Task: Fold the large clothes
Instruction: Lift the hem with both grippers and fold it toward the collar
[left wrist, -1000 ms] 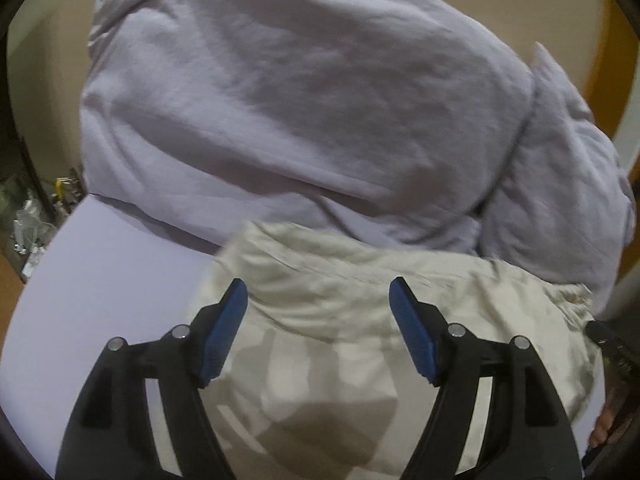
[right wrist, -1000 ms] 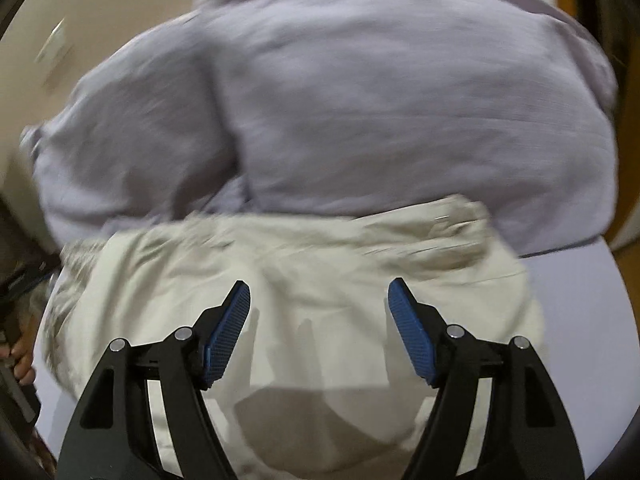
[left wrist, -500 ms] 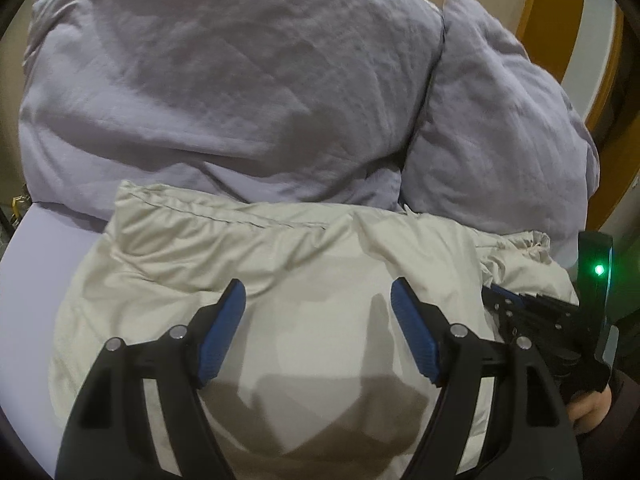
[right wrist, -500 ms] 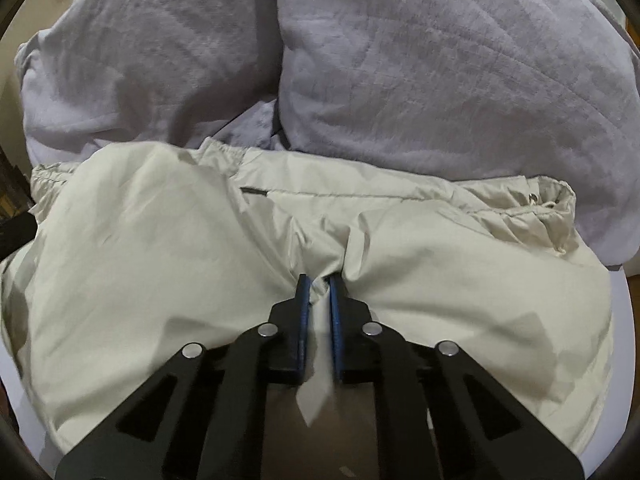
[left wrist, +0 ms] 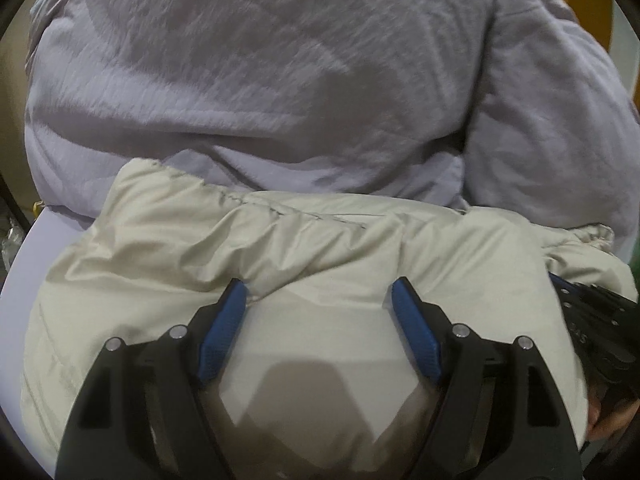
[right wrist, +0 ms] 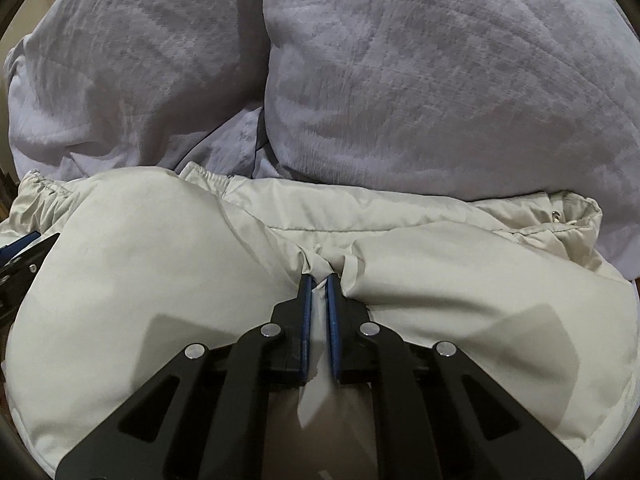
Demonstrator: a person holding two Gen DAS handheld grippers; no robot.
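Note:
A puffy cream jacket (left wrist: 328, 240) lies bunched on the bed in front of two pillows; it also fills the right wrist view (right wrist: 460, 264). My left gripper (left wrist: 318, 294) is open, its blue pads pressed into the jacket's fabric with a wide fold between them. My right gripper (right wrist: 319, 280) is shut on a pinched ridge of the cream jacket near its middle. The right gripper's body shows at the right edge of the left wrist view (left wrist: 596, 320), and the left gripper's tip shows at the left edge of the right wrist view (right wrist: 20, 252).
Two large lavender pillows (left wrist: 260, 80) (right wrist: 440, 80) lean behind the jacket. A lavender bed sheet (left wrist: 36, 248) shows at the left. A wooden frame (left wrist: 600, 4) stands at the far right.
My left gripper has moved forward and down into the jacket, still open. My right gripper, which shut on the jacket half a second ago, keeps its hold.

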